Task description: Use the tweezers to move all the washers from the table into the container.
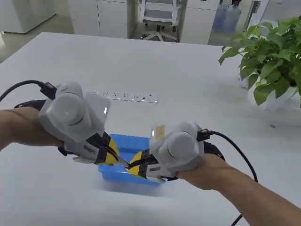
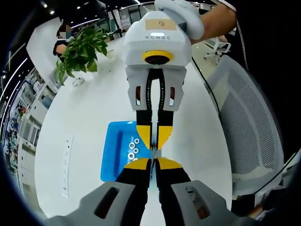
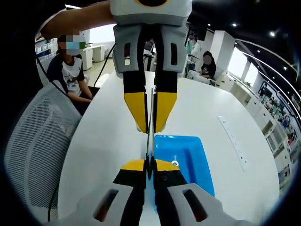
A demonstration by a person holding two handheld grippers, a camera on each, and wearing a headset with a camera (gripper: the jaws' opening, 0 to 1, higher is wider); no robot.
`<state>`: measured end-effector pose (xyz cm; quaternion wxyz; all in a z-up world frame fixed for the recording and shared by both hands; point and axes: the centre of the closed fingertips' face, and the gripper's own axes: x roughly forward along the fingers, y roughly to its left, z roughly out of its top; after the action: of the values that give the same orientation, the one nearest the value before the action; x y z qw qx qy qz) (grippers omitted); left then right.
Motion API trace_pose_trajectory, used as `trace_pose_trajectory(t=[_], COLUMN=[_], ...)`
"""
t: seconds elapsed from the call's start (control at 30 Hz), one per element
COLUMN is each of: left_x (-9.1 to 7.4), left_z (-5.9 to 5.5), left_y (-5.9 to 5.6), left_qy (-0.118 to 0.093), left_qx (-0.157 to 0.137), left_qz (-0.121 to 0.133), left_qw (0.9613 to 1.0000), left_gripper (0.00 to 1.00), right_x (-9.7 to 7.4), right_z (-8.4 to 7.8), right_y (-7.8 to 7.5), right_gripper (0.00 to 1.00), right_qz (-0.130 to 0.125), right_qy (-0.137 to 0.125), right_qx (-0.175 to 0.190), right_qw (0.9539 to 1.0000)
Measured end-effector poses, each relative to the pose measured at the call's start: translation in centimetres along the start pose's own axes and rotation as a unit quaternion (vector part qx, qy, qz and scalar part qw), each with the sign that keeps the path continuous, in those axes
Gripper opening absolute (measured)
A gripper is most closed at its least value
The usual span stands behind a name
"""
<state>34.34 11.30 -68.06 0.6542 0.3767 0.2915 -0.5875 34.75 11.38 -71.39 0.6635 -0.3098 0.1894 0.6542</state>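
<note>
- Tweezers (image 2: pixel 152 151) bridge your two grippers as a thin metal strip running tip to tip; one end sits in each set of jaws
- Your left gripper (image 1: pixel 115 157) comes in from the left side of the worktop (image 1: pixel 188 80); its jaws are pressed together on the tweezers, yellow tips nearly meeting with just the strip between them
- Your right gripper (image 1: pixel 136 168) faces it head-on from the right; its jaws likewise pinch the other end of the tweezers; the two sets of tips are near each other, not touching
- Blue container (image 1: pixel 127 142) sits by the near edge of the worktop, roughly mid-width; both sets of tips and the tweezers hang over it
- Washers (image 2: pixel 133 149): a small cluster lies on the container floor in the left gripper view; the right gripper view picks up one just beside your own jaw tip; exact count too small to tell
- Whether the tweezers are gripping a washer: cannot tell; the strip is too thin in every view
- Power strip (image 1: pixel 124 96) lies flat further in, toward the middle of the worktop, well apart from the container
- Potted plant (image 1: pixel 270 56) stands at the far right edge of the worktop
- Mesh chair (image 2: pixel 244 117) stands just off the worktop edge; seated people show beyond it in the right gripper view
</note>
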Motion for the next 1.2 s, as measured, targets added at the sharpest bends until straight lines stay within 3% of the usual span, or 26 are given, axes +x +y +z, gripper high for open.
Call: trace_pose_trajectory(t=[0.73,1.0,1.2], left_x=[0.7,2.1,2.9], left_z=[0.2,-0.4,-1.5], left_y=[-2.0,-3.4,-4.1], left_qy=[-0.005,0.004,0.009], left_qx=[-0.005,0.000,-0.009], left_qz=[-0.011,-0.020,-0.025], left_qw=[0.9999,0.9998,0.9996], left_gripper=[0.07,0.06,0.06], right_x=[0.1,0.1,0.2], right_z=[-2.2,-3.4,-3.8], right_y=[1.8,3.1,3.9], right_gripper=[0.06,0.06,0.06], right_qz=[0.012,0.021,0.025], right_qy=[0.045,0.062,0.062], right_qx=[-0.017,-0.019,-0.018], right_qw=[0.9987,0.9977,0.9976])
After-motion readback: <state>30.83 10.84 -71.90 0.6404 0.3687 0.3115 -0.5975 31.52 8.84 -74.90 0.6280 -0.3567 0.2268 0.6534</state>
